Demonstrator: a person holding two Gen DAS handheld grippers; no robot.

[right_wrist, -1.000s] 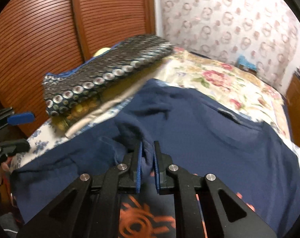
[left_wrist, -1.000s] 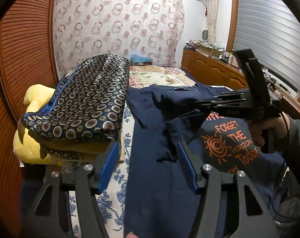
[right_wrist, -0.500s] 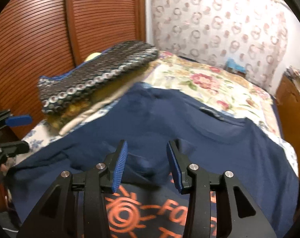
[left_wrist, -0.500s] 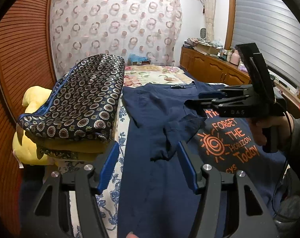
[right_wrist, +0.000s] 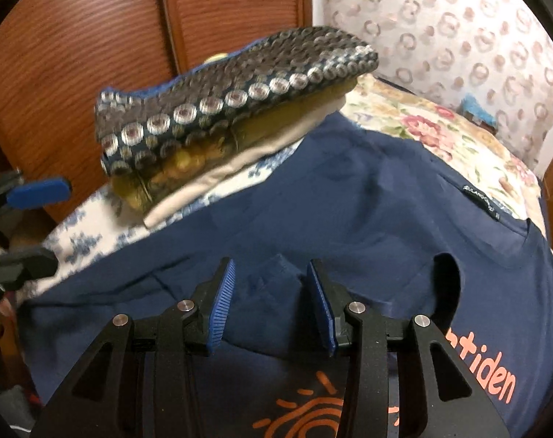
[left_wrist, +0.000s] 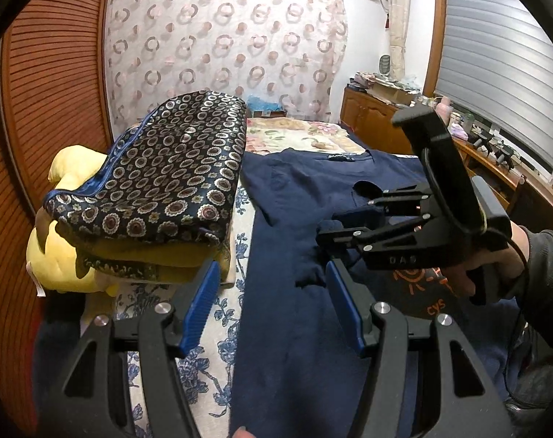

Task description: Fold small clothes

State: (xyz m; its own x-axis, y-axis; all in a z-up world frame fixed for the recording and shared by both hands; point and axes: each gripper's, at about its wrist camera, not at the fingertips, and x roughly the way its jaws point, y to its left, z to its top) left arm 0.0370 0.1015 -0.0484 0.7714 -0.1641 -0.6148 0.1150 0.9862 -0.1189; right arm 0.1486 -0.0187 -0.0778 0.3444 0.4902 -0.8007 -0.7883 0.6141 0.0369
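A navy T-shirt [left_wrist: 287, 197] with an orange print [right_wrist: 495, 383] lies spread on the bed, collar at the far end. Its left sleeve [right_wrist: 272, 284] is folded inward onto the chest. My right gripper [right_wrist: 271, 266] hangs low over that fold, its jaws closing with a ridge of the sleeve cloth between them, and the pads do not press on it. In the left wrist view a hand [left_wrist: 477, 273] holds this gripper over the shirt's middle. My left gripper [left_wrist: 271, 273] is open and empty above the shirt's left edge near the hem.
A stack of folded bedding [left_wrist: 159, 175] with a ring pattern lies on a yellow cushion [left_wrist: 72, 171] just left of the shirt. A brown slatted door [left_wrist: 50, 91] stands behind it. The floral bedsheet [left_wrist: 210, 328] shows beside the shirt. A wooden cabinet [left_wrist: 371, 124] runs along the right.
The right gripper, shut on the raised sleeve fold a second ago, opened and let it drop onto the shirt, then sank lower and narrowed. The left gripper has kept still.
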